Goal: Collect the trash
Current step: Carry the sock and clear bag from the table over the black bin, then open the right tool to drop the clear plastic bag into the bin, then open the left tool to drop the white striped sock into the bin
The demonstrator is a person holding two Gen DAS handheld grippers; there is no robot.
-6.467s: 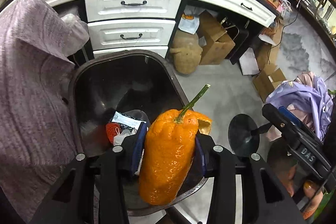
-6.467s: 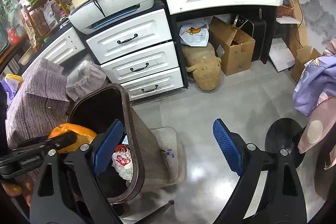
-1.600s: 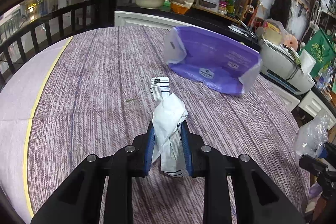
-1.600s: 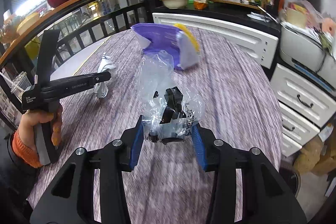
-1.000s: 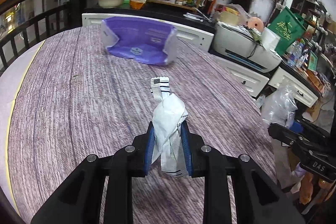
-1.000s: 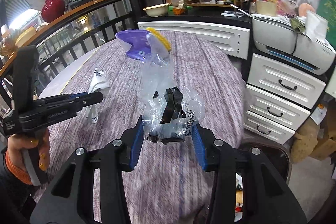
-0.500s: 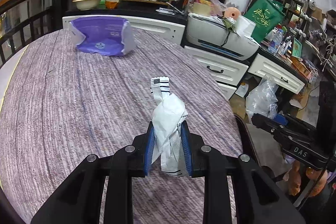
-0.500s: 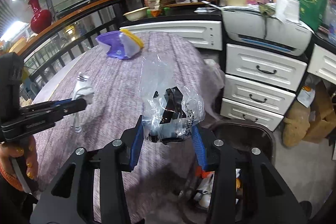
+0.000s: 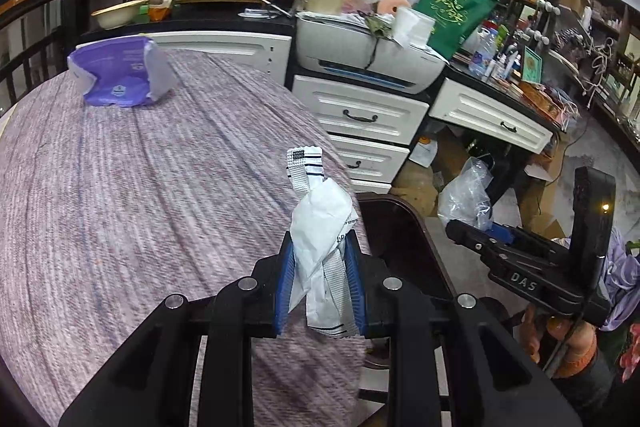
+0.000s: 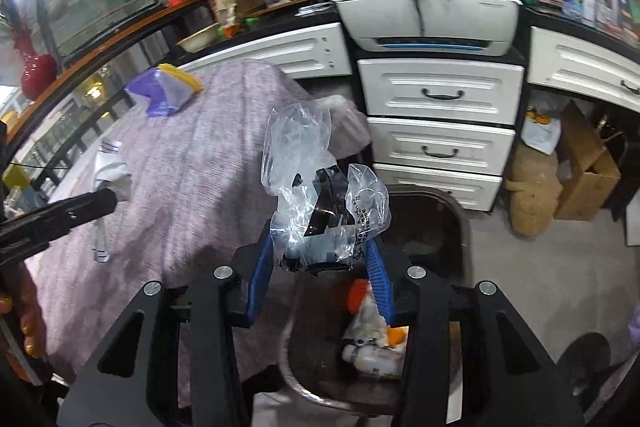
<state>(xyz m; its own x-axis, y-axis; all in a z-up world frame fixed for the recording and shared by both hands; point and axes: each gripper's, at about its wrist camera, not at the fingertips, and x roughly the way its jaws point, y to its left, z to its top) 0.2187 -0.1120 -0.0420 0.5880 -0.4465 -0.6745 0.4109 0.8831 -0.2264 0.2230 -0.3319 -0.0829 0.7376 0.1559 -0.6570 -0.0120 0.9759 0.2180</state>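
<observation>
My left gripper (image 9: 319, 269) is shut on a twisted white wrapper (image 9: 320, 223) with dark stripes, held over the right edge of the purple-clothed table (image 9: 140, 187). My right gripper (image 10: 318, 265) is shut on a crumpled clear plastic bag (image 10: 320, 195) with black print, above the near rim of the dark trash bin (image 10: 448, 211). The bin (image 9: 400, 227) holds several bits of rubbish, one orange. Each view shows the other gripper: the right one (image 9: 472, 231) with its bag, the left one (image 10: 108, 203) with its wrapper.
A purple pouch (image 9: 120, 75) lies at the table's far end. White drawers (image 10: 440, 131) with a printer (image 10: 428, 15) on top stand behind the bin. Cardboard boxes (image 10: 588, 167) and a brown sack (image 10: 532, 199) sit on the floor to the right.
Both grippers have swung right, away from the table's middle toward the bin. The bin has come under the right gripper and its contents show. Both grips are unchanged.
</observation>
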